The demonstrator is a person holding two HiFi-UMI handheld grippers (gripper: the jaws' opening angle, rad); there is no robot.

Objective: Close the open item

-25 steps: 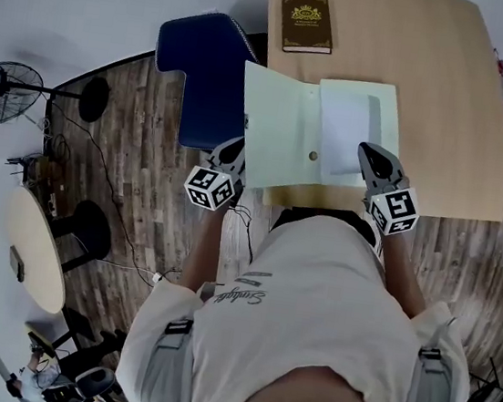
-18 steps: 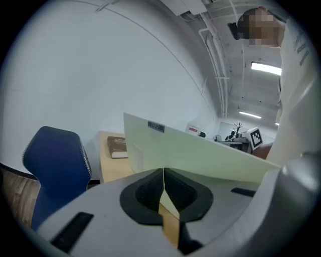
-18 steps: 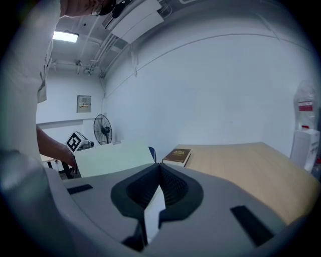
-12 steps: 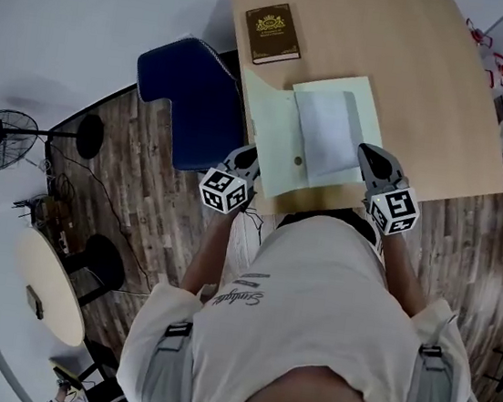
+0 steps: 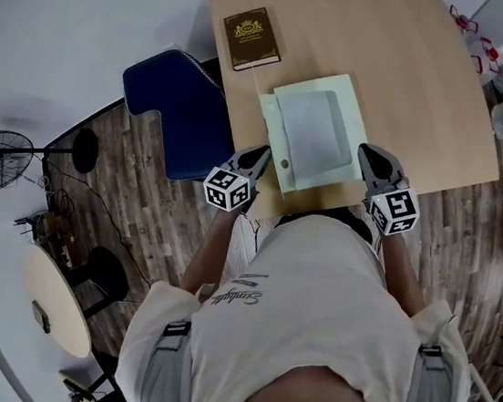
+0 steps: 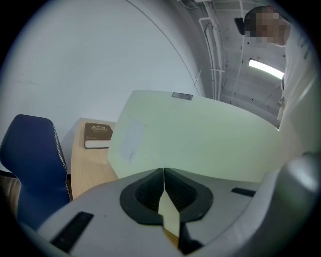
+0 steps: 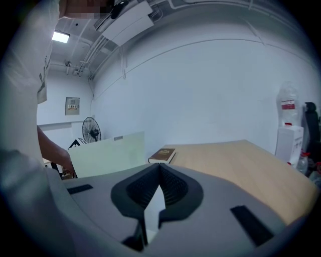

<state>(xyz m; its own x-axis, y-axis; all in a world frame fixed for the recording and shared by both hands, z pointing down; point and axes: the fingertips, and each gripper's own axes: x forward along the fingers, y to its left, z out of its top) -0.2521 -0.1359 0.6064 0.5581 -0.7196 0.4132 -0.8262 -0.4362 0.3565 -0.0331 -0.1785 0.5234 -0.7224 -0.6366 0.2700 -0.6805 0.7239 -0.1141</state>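
Plainly one blue chair (image 5: 175,117) stands off the surface (image 5: 416,70) at 9 o'clock, and one brown book (image 5: 251,37) lies at 11 o'clock. The left tool (image 5: 255,157) is clenched on the front cover (image 6: 200,135), holding it raised so it can swing over toward 3 o'clock. One pale green folder (image 5: 311,134) lies near the 6 o'clock edge. The right tool (image 5: 370,158) is pinched on a thin pale sheet, probably the folder's far edge, steadying it. Two tools in all.
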